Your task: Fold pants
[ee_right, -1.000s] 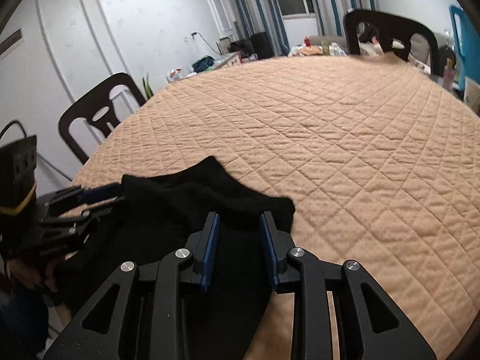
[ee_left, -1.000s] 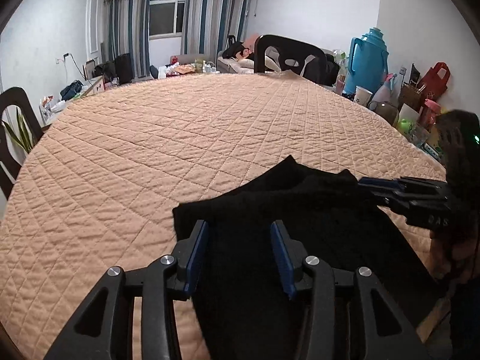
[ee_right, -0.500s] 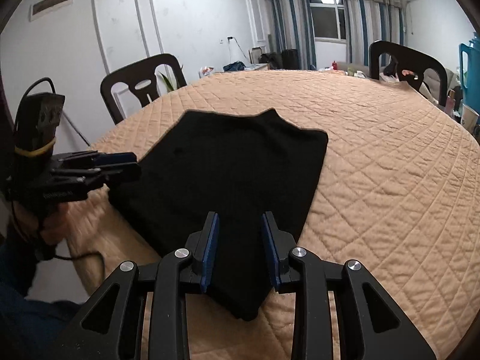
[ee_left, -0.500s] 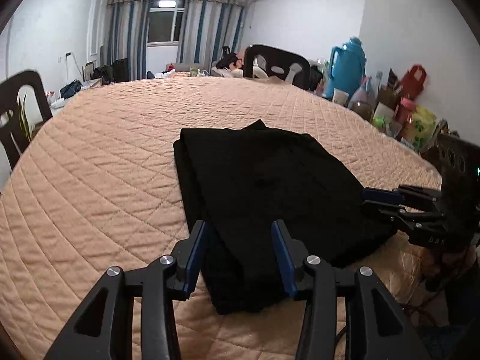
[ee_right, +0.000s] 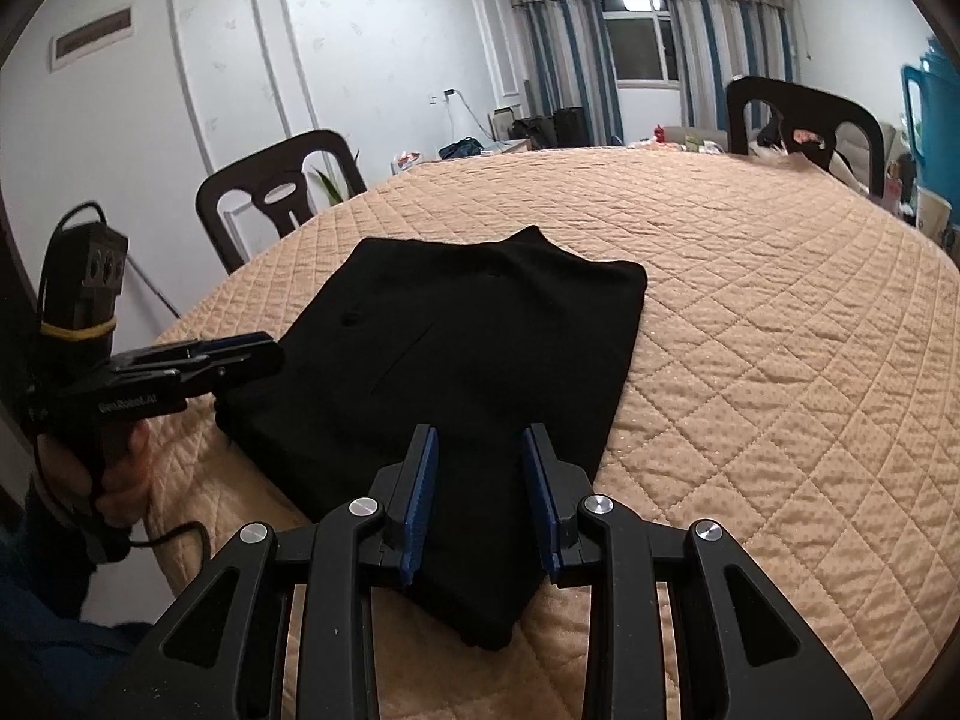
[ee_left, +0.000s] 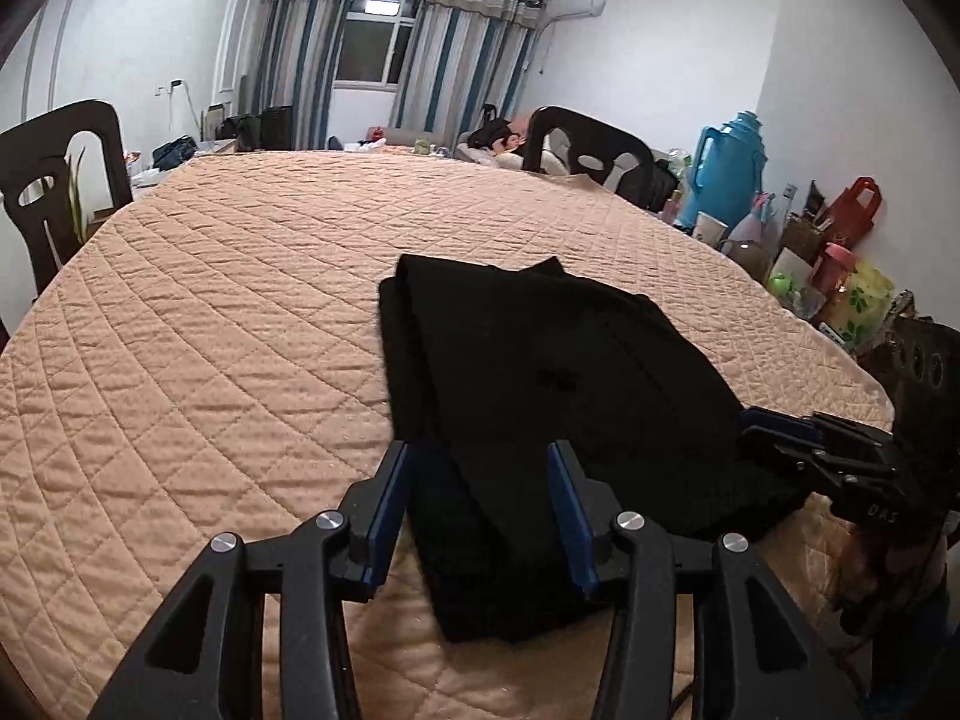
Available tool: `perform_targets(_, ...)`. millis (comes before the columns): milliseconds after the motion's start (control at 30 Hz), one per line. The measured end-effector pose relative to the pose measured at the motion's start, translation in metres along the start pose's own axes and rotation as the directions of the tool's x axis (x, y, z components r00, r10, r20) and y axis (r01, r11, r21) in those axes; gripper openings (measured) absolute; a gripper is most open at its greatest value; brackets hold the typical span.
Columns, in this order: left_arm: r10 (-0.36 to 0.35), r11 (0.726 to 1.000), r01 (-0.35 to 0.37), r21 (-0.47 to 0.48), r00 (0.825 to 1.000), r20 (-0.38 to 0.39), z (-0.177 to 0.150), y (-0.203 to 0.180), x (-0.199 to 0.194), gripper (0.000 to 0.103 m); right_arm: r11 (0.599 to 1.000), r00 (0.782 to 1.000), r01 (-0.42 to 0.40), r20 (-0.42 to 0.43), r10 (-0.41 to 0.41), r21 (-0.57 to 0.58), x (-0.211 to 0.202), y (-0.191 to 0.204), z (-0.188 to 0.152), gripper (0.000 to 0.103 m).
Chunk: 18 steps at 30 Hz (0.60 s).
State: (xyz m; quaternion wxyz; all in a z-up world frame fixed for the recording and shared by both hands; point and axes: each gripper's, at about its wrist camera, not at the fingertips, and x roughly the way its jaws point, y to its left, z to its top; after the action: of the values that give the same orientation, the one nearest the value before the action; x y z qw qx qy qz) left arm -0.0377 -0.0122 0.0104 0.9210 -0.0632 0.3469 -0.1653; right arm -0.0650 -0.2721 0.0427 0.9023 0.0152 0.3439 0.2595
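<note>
The black pants [ee_left: 540,396] lie folded flat on the quilted tan table cover [ee_left: 210,324], near its front edge. They also show in the right wrist view [ee_right: 474,354]. My left gripper [ee_left: 477,468] is open and empty, held above the pants' near left part; it also shows at the left of the right wrist view [ee_right: 252,354]. My right gripper [ee_right: 479,450] is open and empty above the pants' near right end. It shows at the right of the left wrist view [ee_left: 756,423], beside the pants' right edge.
Dark chairs stand at the table's left [ee_left: 54,192] and far side [ee_left: 588,150]. A blue thermos [ee_left: 729,174], cups and bags crowd a side surface at the right. The table's front edge [ee_right: 600,648] is just under my grippers.
Both grippers have pulled back and up from the pants, which now lie flat and whole in view. The jaws have stayed open.
</note>
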Motion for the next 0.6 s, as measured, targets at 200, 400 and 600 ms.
perform_targets(200, 0.046, 0.999, -0.046, 0.010, 0.999, -0.001, 0.004, -0.004, 0.003, 0.049, 1.000, 1.000, 0.018, 0.008, -0.019, 0.021, -0.003, 0.001, 0.002, 0.030)
perform_targets(400, 0.057, 0.998, -0.057, 0.016, 0.998, -0.010, 0.009, -0.006, 0.007, 0.049, 0.998, 0.999, 0.033, 0.024, -0.034, 0.051, -0.004, -0.003, 0.006, 0.030)
perform_targets(600, 0.056, 0.998, -0.055, 0.040, 0.998, -0.021, 0.020, -0.005, 0.016, 0.049, 0.996, 0.999, 0.036, 0.028, -0.039, 0.079, -0.002, -0.009, 0.010, 0.030)
